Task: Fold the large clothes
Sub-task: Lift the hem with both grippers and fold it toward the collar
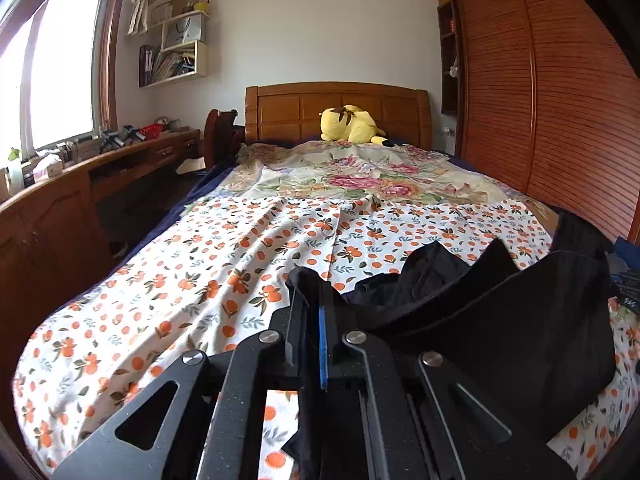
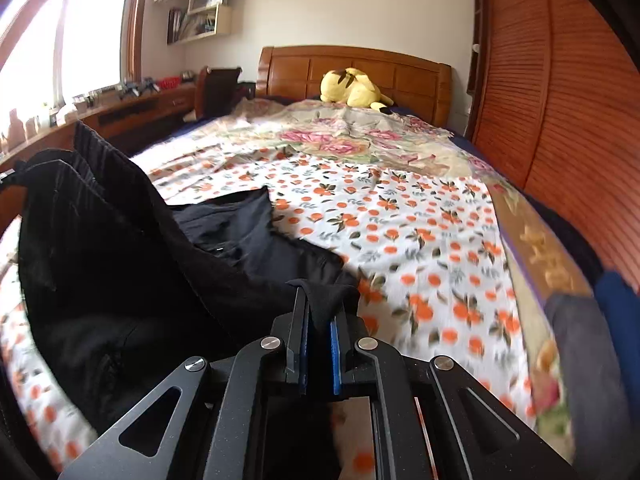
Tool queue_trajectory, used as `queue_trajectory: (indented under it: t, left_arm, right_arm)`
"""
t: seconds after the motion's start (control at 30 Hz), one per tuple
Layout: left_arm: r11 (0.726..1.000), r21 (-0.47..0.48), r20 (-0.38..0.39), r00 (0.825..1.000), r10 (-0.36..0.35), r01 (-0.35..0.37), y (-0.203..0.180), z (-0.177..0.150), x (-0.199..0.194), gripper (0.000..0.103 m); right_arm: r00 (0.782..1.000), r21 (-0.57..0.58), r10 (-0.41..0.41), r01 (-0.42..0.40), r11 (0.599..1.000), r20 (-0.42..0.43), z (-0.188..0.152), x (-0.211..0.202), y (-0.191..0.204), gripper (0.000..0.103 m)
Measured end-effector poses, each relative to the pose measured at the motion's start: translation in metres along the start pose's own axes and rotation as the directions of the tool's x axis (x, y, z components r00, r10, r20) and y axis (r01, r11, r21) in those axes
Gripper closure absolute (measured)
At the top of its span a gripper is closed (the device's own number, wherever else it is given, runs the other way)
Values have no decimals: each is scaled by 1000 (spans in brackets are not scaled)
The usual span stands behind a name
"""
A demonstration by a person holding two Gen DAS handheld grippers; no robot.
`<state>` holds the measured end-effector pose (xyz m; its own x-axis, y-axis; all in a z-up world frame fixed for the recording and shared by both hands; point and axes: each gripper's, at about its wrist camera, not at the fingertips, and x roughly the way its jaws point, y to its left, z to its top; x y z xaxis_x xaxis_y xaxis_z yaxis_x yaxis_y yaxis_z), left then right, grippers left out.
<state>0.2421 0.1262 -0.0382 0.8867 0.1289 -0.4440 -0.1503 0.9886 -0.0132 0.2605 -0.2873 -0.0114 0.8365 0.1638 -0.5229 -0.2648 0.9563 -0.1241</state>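
A large black garment (image 1: 500,312) hangs lifted above the bed's orange-print sheet (image 1: 200,280), stretched between both grippers. My left gripper (image 1: 312,284) is shut on one black edge of it, with the cloth running off to the right. In the right wrist view the same garment (image 2: 120,272) spreads to the left, partly resting on the sheet (image 2: 420,248). My right gripper (image 2: 320,292) is shut on a bunched black corner of it.
A floral blanket (image 1: 360,176) covers the far half of the bed, with a yellow plush toy (image 1: 352,124) at the wooden headboard. A wooden desk (image 1: 100,168) runs along the left, a slatted wardrobe (image 1: 560,100) along the right. More dark clothes (image 2: 592,340) lie at the bed's right edge.
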Motion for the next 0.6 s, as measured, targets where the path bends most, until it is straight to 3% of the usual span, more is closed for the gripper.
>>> queue_trajectory:
  t: [0.2,0.37,0.47,0.57,0.6]
  left_arm:
    - [1000,-8,-21,1000,-12,12,7,2,33,98]
    - [998,-23,-40,998,-53,52,11,-7,49,98]
    - [999,-13,-62,997,-37,36,13,-8,61,98]
    - [997,-35,-75,995,-66,64,16,-7,67,86]
    - [997,-34,-76,995,-68,65,16,-7,69,73]
  right_arm:
    - [995,-76,-35,28,997,-97,24,78,14,95]
    - [985,-123,-40,20,992,-167,41,122,21,95]
    - [982,-148,-54,28,989,-179,56,143,24,95]
    - [983,-168,-76,48,985,-169,72,158,30,95]
    - [983,-171,-86,58,984,-163,80,164,31,95]
